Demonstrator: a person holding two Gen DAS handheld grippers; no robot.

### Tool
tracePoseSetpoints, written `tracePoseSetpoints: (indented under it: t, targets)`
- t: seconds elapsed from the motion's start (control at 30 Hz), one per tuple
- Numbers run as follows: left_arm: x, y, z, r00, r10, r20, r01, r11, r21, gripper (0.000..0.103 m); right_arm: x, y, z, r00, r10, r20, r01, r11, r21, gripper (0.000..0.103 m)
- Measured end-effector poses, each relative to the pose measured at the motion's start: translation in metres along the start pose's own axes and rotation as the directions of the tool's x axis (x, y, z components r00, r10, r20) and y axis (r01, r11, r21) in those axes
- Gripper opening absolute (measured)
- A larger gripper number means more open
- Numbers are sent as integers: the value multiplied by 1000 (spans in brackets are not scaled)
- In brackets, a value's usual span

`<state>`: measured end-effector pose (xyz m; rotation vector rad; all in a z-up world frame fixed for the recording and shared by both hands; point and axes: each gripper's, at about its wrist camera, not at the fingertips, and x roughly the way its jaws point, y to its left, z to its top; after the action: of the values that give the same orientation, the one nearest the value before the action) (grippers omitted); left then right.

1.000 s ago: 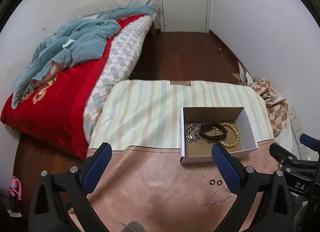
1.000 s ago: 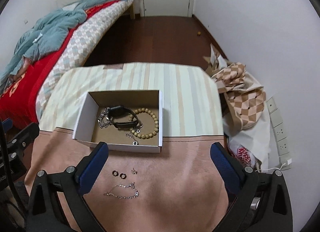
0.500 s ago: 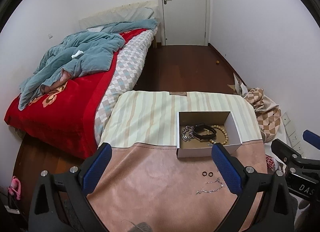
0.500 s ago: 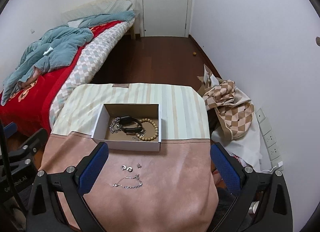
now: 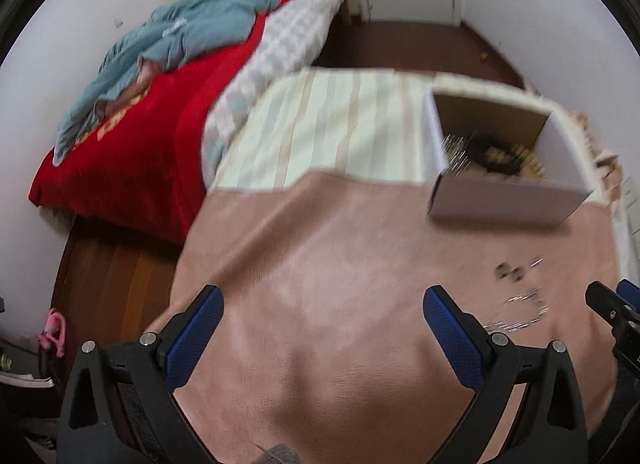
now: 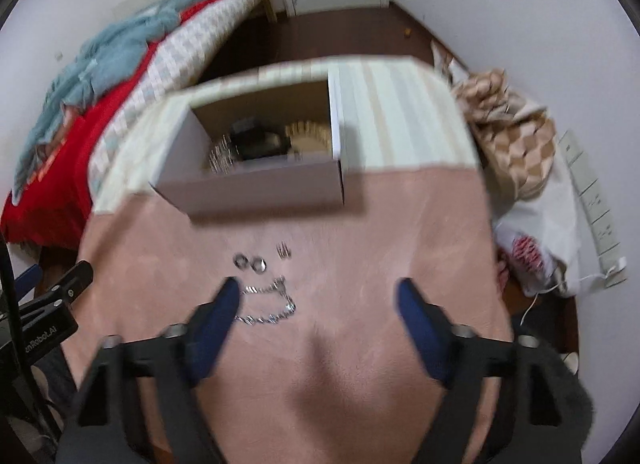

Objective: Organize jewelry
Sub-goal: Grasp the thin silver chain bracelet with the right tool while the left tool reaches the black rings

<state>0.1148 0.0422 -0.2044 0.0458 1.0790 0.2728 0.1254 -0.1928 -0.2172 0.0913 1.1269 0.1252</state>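
Observation:
A white cardboard box (image 6: 248, 184) (image 5: 500, 200) stands on the table and holds a silver chain, a black band and a wooden bead bracelet (image 6: 308, 136). In front of it on the pink cloth lie two small rings (image 6: 250, 263), a small stud (image 6: 283, 251) and a thin silver chain (image 6: 266, 304) (image 5: 520, 310). My right gripper (image 6: 318, 292) is open and empty, low over the cloth, its left finger beside the chain. My left gripper (image 5: 324, 300) is open and empty over bare cloth, left of the loose jewelry. Both views are blurred.
The table has a pink cloth (image 5: 340, 264) in front and a striped cloth (image 5: 332, 132) behind. A bed with a red cover (image 5: 132, 144) lies to the left. A checkered bundle and a white bag (image 6: 520, 152) lie on the floor to the right.
Both grippers have dropped down and forward toward the table. The right gripper now sits close over the silver chain. The box and jewelry have not moved.

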Motion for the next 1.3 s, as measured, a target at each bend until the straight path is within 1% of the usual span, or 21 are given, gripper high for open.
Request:
tracePoseSetpoints:
  t: [0.03,0.07,0.2,0.27,0.3,0.33,0.37,0.4,0.43,0.5,0.57,0.6,0.73,0.83,0.87,0.97,1.0,1.07,1.13,1.23,1.3]
  targets:
    - [6,-1,-2,1000,6,-9,-6,1000,2,102,10,1,-2,1000,5,-13,-5,1000,-6,65]
    - [13,-1,-3,1000,14,-21,-14,1000,4,102,19,3,-5,1000,7,-24,-8,1000,-13,64]
    - [30,-2,-6,998,26,-53,-26,1000,14,102,51,14,-17,999,1,-53,-4,998,-56,61]
    - [36,-3,-7,998,24,-64,-23,1000,19,102,62,19,-23,997,-19,-70,14,997,-80,52]
    - [38,-4,-8,997,24,-69,-23,999,24,102,62,23,-25,998,-37,-43,33,994,-103,48]
    - [39,-5,-8,997,24,-71,-22,999,29,102,63,27,-29,998,-55,-32,50,990,-129,41]
    - [40,-6,-7,997,23,-72,-21,999,32,102,62,32,-32,996,-91,-14,87,983,-163,35]
    - [41,-9,-7,997,19,-74,-16,999,38,102,61,36,-35,996,-95,-6,92,979,-183,26]
    - [41,-12,-6,997,16,-73,-13,999,44,102,60,38,-37,996,-87,-8,84,978,-193,7]
    - [41,-18,-4,997,6,-70,-2,998,57,102,57,38,-40,996,-88,-18,83,976,-202,7]
    - [40,-25,-1,998,-9,-65,13,998,69,102,53,29,-41,997,-74,-25,69,984,-163,7]
    - [39,-31,1,998,-19,-61,24,996,81,102,51,26,-41,997,-72,-16,69,987,-146,7]
    - [36,-52,6,994,-95,-53,100,989,109,102,30,-1,-35,997,-68,22,69,996,-52,7]
    - [39,-72,7,985,-161,-62,169,975,142,101,22,-15,-30,997,-76,32,77,997,-9,7]
    - [43,-81,6,980,-187,-73,197,968,159,101,21,-19,-29,996,-81,32,81,997,1,6]
    - [48,-99,5,971,-221,-96,236,952,195,100,22,-32,-27,996,-87,26,86,996,31,6]
    - [49,-106,4,969,-227,-95,243,946,217,99,22,-33,-26,996,-89,26,88,995,36,6]
    - [50,-115,3,966,-240,-94,256,936,241,88,24,-42,-23,996,-86,22,85,995,46,7]
    - [50,-120,2,964,-249,-99,266,931,249,85,28,-46,-18,996,-89,19,88,995,50,7]
    - [50,-129,0,961,-258,-100,276,923,267,84,32,-51,-17,996,-94,11,93,994,59,7]
    - [52,-132,-1,960,-261,-102,279,920,275,76,34,-53,-17,996,-93,7,92,994,65,7]
